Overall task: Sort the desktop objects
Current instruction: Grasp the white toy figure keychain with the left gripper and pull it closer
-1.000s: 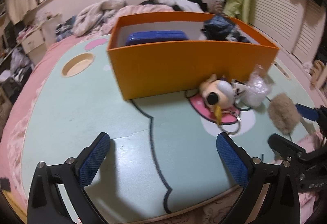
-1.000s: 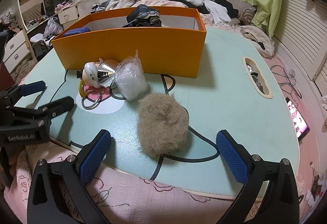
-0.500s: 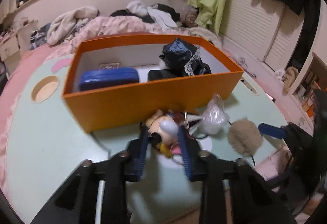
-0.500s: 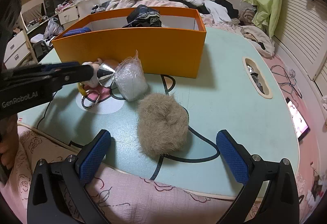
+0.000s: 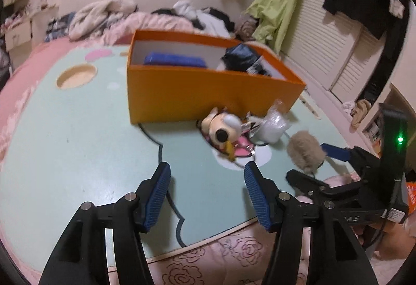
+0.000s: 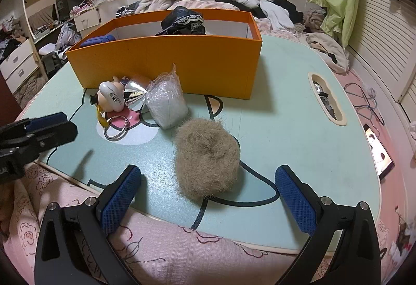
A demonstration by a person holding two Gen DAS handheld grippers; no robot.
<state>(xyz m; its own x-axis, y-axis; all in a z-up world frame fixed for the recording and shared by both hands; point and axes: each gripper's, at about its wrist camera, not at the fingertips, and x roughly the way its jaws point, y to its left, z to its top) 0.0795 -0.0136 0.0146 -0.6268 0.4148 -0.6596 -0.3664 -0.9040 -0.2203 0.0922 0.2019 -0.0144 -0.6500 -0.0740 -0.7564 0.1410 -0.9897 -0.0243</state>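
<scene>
An orange box (image 5: 208,92) stands on the mint table (image 5: 78,142), holding a blue case (image 5: 174,60) and a black bag (image 5: 244,58). In front of it lie a cream toy keychain (image 5: 223,129) with a metal ring, a clear plastic bag (image 5: 273,126) and a tan fur ball (image 6: 208,157). My left gripper (image 5: 206,168) hovers short of the toy; its jaws are opening with nothing between them. My right gripper (image 6: 208,173) is open near the table's front edge. The fur ball rests just beyond its fingertips, untouched.
A round hole (image 5: 75,75) is cut into the table on the left and a long slot (image 6: 326,100) on the right. Pink bedding borders the near edge, with a phone (image 6: 379,152) lying on it. Piles of clothes sit behind the box.
The left gripper went from wide open to closed beside the toy, then drew back and reopened partway. The toy still lies on the table. The right gripper has not moved.
</scene>
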